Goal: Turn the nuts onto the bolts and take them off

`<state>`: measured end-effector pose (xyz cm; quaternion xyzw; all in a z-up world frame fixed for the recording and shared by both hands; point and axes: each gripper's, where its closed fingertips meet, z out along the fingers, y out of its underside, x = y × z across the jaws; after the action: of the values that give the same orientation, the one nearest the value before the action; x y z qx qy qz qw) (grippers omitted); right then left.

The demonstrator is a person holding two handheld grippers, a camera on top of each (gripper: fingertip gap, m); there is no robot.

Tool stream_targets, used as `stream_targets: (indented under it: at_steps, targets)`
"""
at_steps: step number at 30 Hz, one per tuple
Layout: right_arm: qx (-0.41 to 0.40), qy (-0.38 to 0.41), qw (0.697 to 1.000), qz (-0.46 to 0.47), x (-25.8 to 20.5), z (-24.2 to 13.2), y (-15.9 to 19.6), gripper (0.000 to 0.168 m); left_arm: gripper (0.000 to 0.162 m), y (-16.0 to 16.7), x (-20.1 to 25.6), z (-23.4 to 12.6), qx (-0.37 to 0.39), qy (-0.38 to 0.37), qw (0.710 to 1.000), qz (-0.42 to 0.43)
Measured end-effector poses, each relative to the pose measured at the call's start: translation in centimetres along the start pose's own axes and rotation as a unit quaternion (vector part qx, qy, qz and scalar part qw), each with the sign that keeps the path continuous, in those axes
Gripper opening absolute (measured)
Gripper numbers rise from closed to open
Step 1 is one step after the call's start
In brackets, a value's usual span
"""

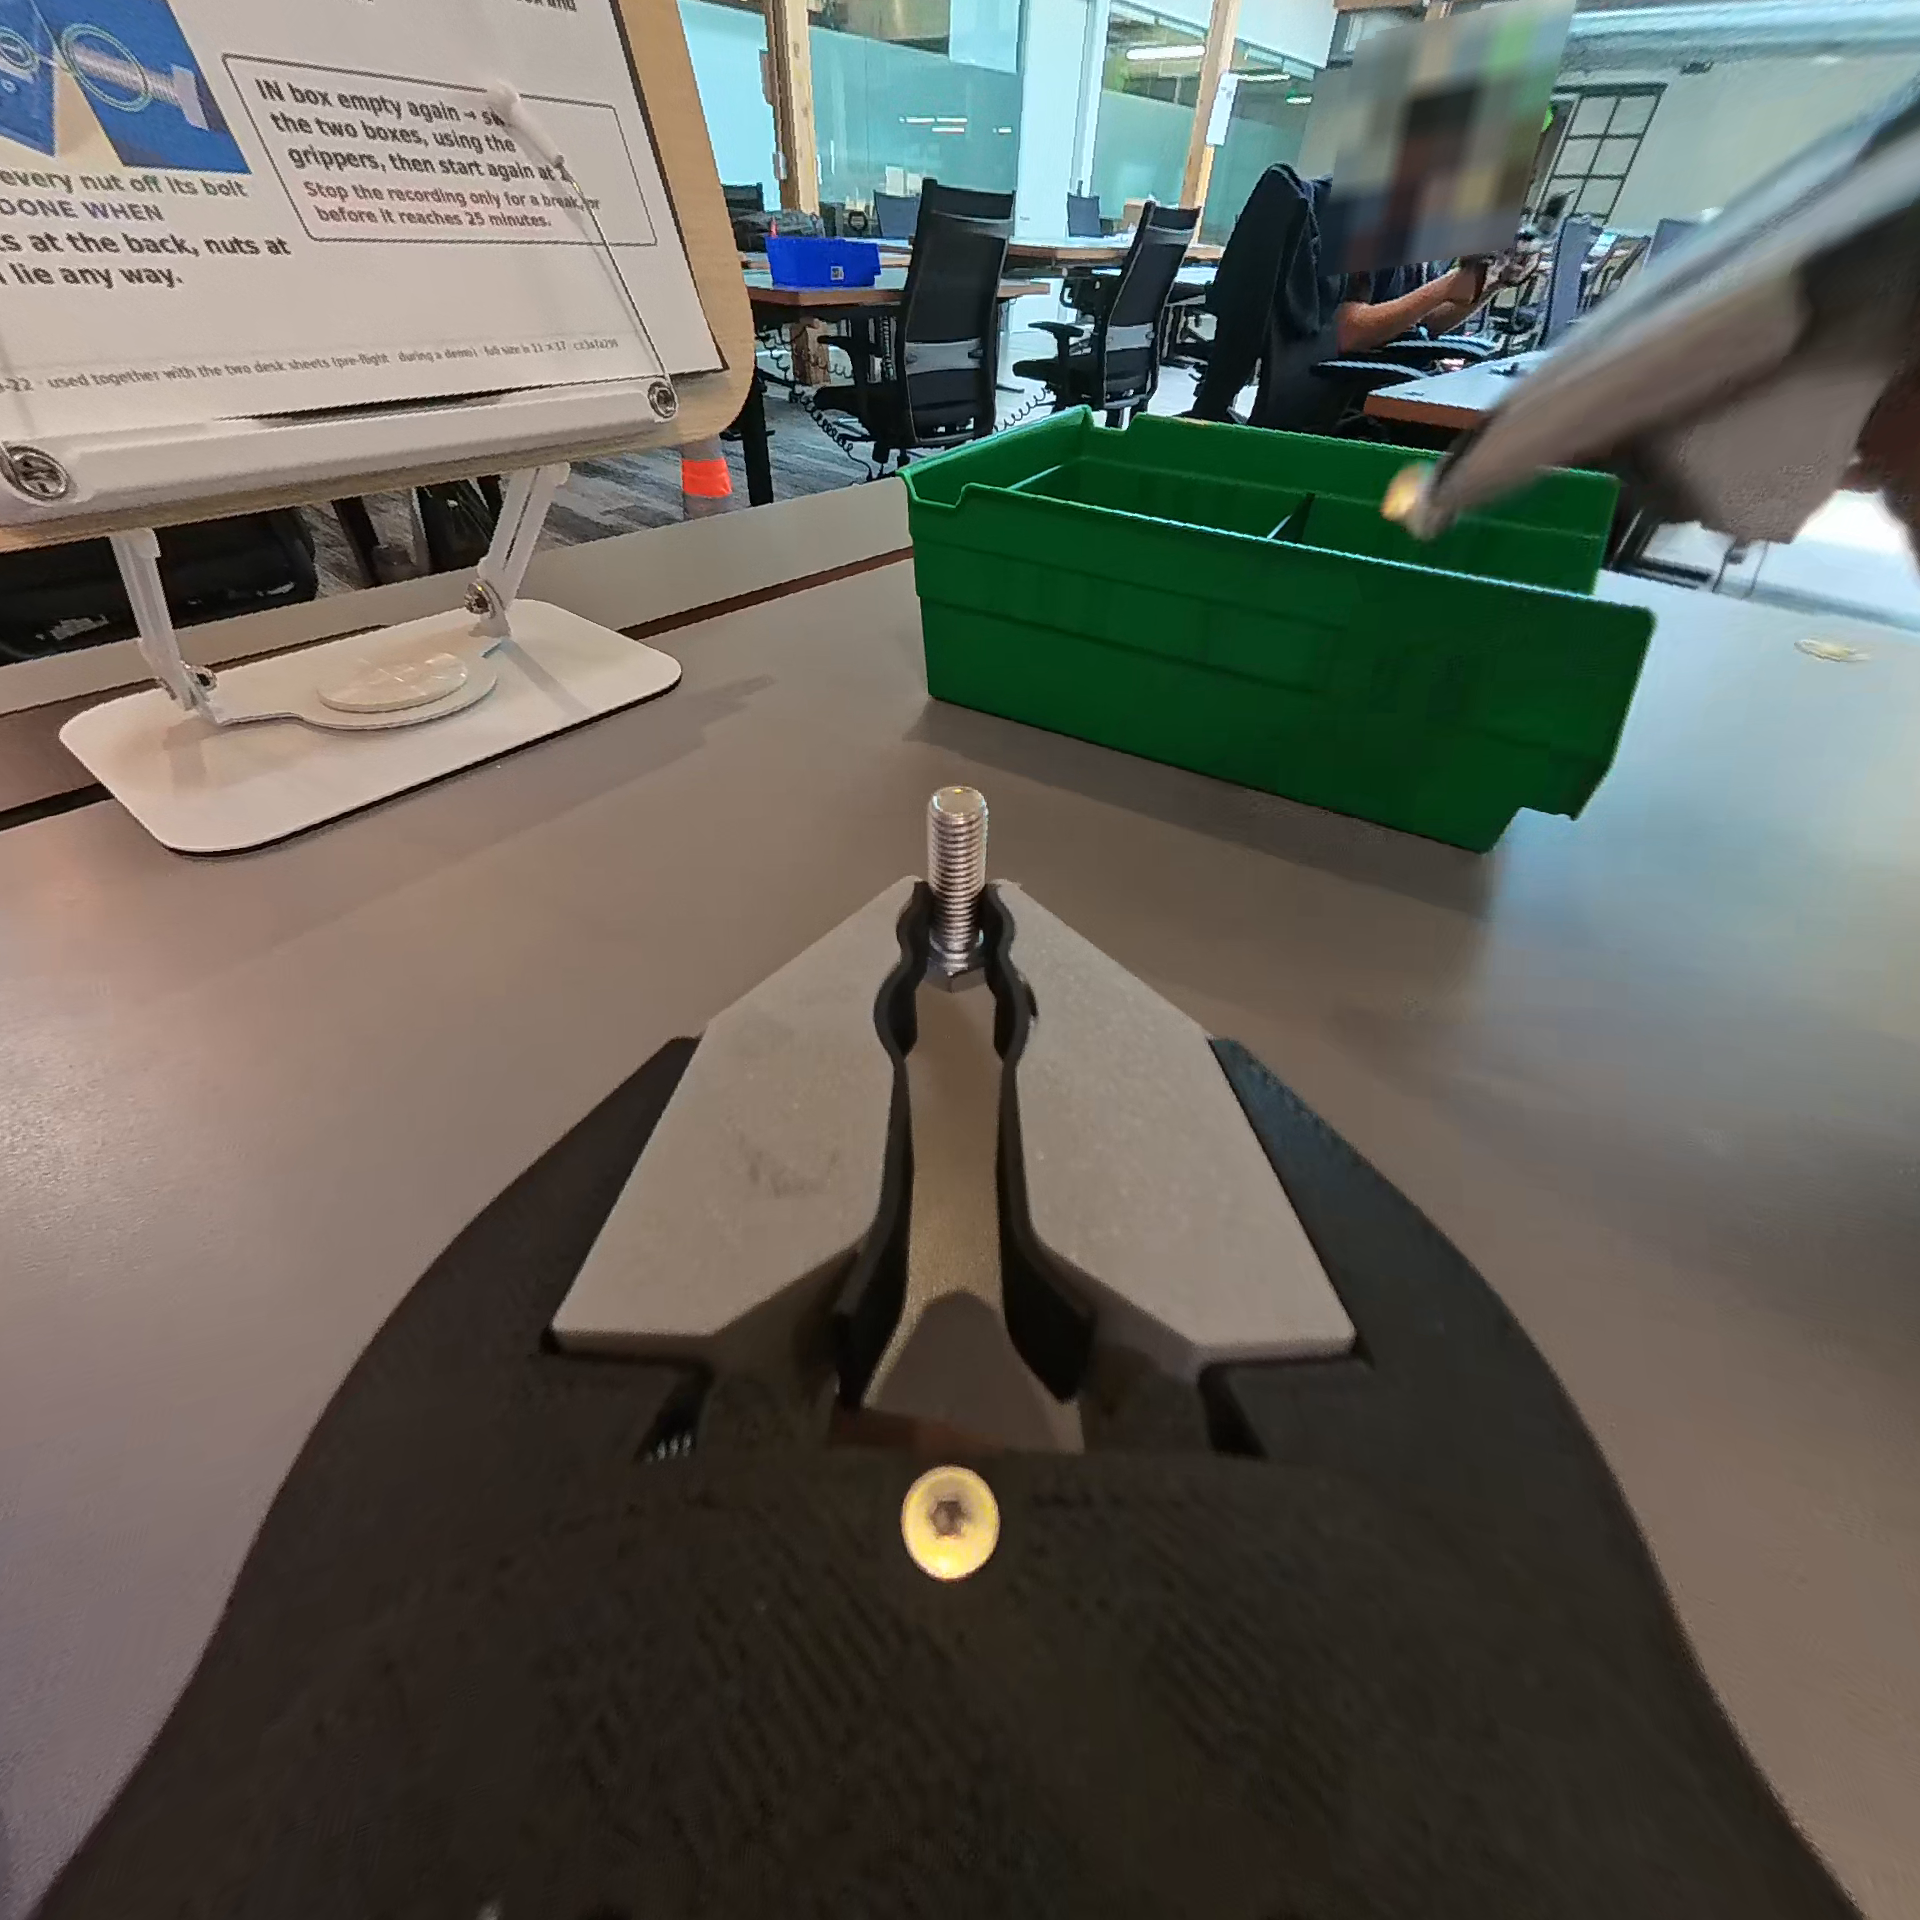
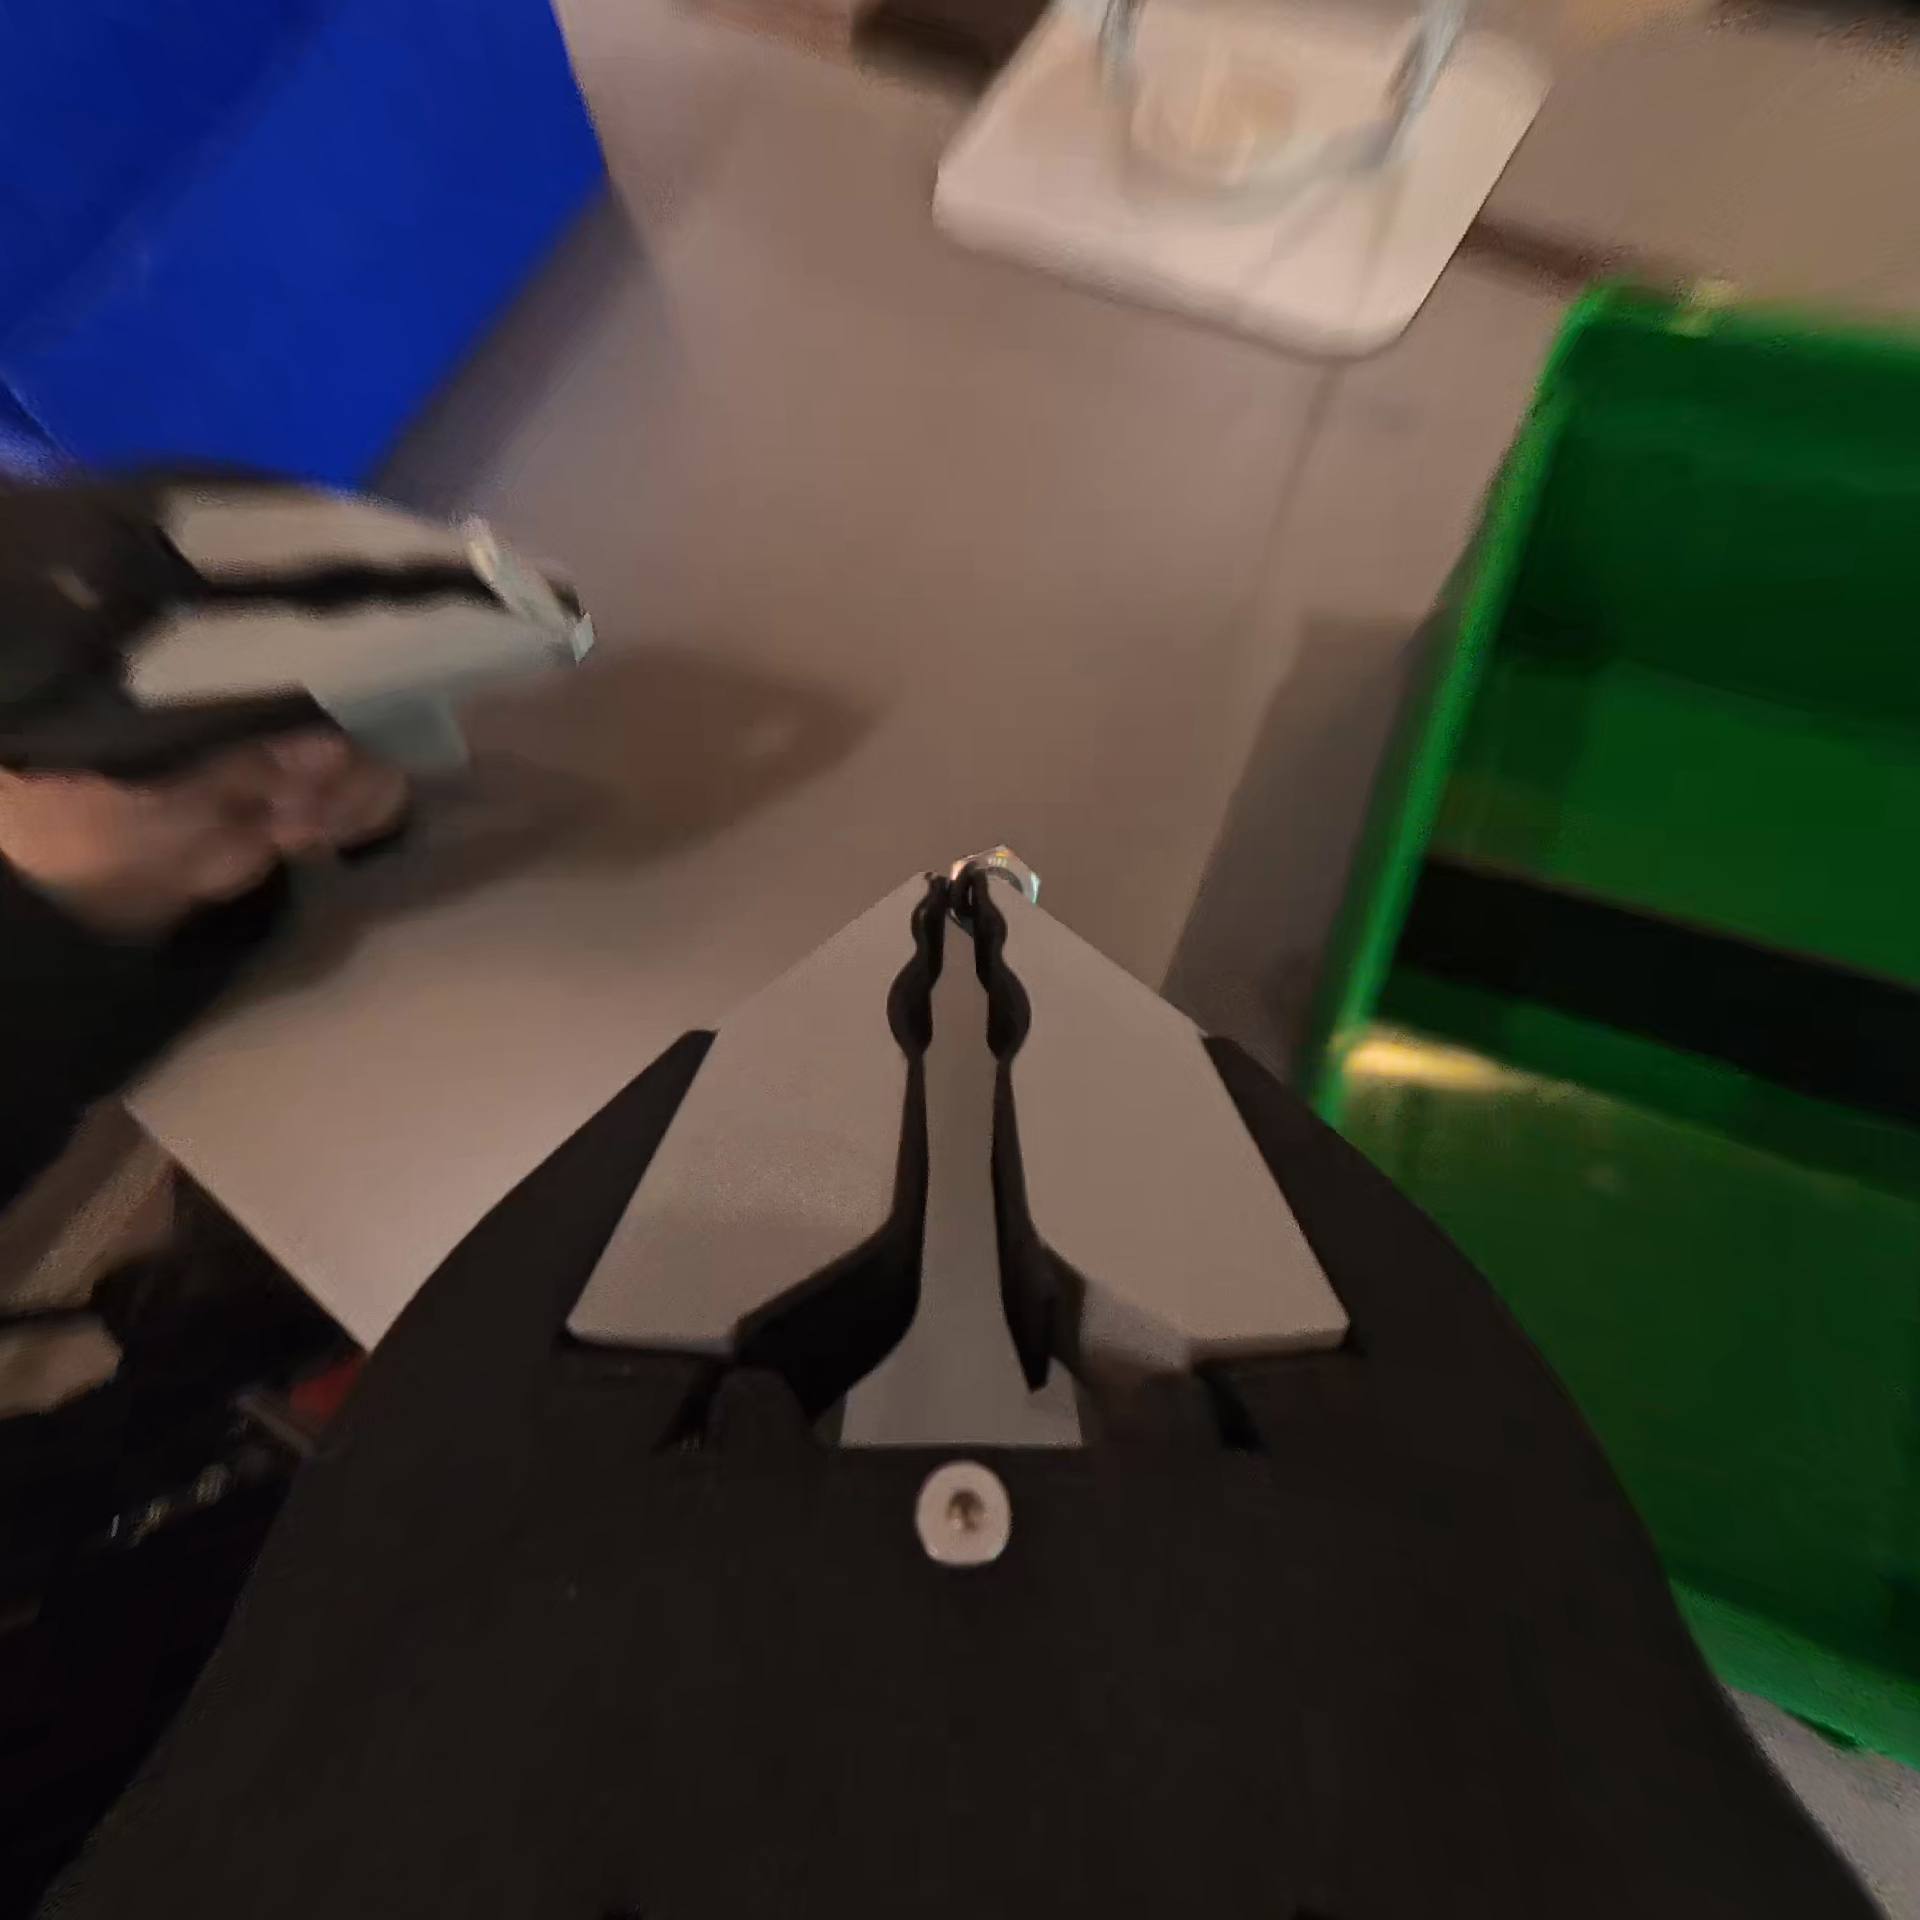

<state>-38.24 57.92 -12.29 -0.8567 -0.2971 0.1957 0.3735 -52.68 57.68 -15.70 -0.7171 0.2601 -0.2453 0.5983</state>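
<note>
My left gripper (image 1: 957, 935) is shut on a steel bolt (image 1: 957, 868); its threaded shank stands up past the fingertips and its head sits between them. My right gripper (image 2: 961, 896) is shut on a small steel nut (image 2: 1000, 873) at its very tips. In the left wrist view the right gripper (image 1: 1429, 499) shows blurred at the upper right, above the green bin (image 1: 1257, 644), with the nut (image 1: 1405, 501) glinting at its tip. In the right wrist view the left gripper (image 2: 540, 603) shows blurred at the left, held by a hand.
The green bin (image 2: 1662, 935) has a divider inside. A blue bin (image 2: 260, 208) stands at the far left in the right wrist view. A white stand (image 1: 343, 707) holding an instruction sheet (image 1: 312, 239) stands at the back left on the grey table (image 1: 416, 1039). Office chairs and a seated person are beyond. One gripper's finger ends stand about 15 cm off the other's.
</note>
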Motion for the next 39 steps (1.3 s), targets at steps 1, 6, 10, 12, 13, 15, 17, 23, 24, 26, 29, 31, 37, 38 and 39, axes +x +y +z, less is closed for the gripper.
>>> stream_targets:
  at_steps: [1, 6, 10, 12, 13, 15, 17, 23, 24, 26, 29, 31, 37, 38, 39]
  targets:
    - [0.048, 0.014, 0.999, 0.005, 0.9, -2.0, -1.8, 0.002, 0.007, 0.0, 0.0, 0.0, 0.0, 0.001, 1.0, -0.001]
    - [0.058, 0.088, 0.993, 0.053, 7.9, -6.6, -1.6, 0.002, 0.007, -0.1, 0.3, 0.0, 0.002, 0.009, 1.0, 0.001]
    - [-0.041, 0.12, 0.987, 0.094, 12.7, -4.2, 4.7, 0.002, 0.007, -0.4, 1.1, 0.0, 0.01, 0.026, 1.0, 0.008]
    - [-0.101, 0.121, 0.982, 0.107, 13.8, -2.4, 8.0, 0.003, 0.007, -0.4, 1.6, 0.0, 0.014, 0.038, 0.999, 0.008]
    - [-0.128, 0.125, 0.978, 0.108, 14.2, -1.7, 9.4, 0.003, 0.007, -0.4, 1.7, 0.0, 0.014, 0.039, 0.999, 0.011]
    - [-0.155, 0.125, 0.974, 0.111, 14.6, -0.9, 10.8, 0.003, 0.007, -0.3, 1.8, 0.1, 0.011, 0.04, 0.999, 0.016]
    - [-0.152, 0.118, 0.975, 0.115, 14.6, -0.7, 10.8, 0.01, 0.007, -0.2, 2.0, 0.2, 0.008, 0.044, 0.999, 0.018]
    - [-0.094, 0.118, 0.983, 0.108, 13.8, -2.1, 8.3, 0.012, 0.007, -0.5, 3.1, 0.0, 0.017, 0.074, 0.997, 0.027]
    - [-0.068, 0.111, 0.987, 0.096, 12.6, -2.7, 7.1, 0.013, 0.007, -0.7, 3.6, -0.1, 0.022, 0.086, 0.996, 0.03]
    - [0.001, 0.065, 0.997, 0.048, 8.3, -3.6, 3.9, 0.013, 0.007, -1.1, 4.7, -0.4, 0.036, 0.113, 0.992, 0.036]
    - [0.069, -0.046, 0.996, -0.022, 0.0, -4.1, 0.6, 0.013, 0.007, -1.5, 6.7, -0.9, 0.049, 0.165, 0.984, 0.04]
    - [0.075, -0.122, 0.988, -0.051, -5.0, -3.3, 0.0, 0.017, 0.006, -1.5, 7.8, -1.2, 0.054, 0.193, 0.979, 0.045]
    - [0.056, -0.168, 0.978, -0.111, -11.4, 1.1, 0.3, 0.026, 0.007, -1.4, 8.7, -1.5, 0.053, 0.21, 0.975, 0.057]
    - [0.058, -0.17, 0.977, -0.116, -11.8, 1.6, 0.2, 0.026, 0.006, -1.4, 8.7, -1.5, 0.053, 0.21, 0.975, 0.058]
    - [0.06, -0.177, 0.975, -0.119, -12.4, 1.9, 0.1, 0.026, 0.007, -1.4, 8.7, -1.5, 0.053, 0.211, 0.974, 0.059]
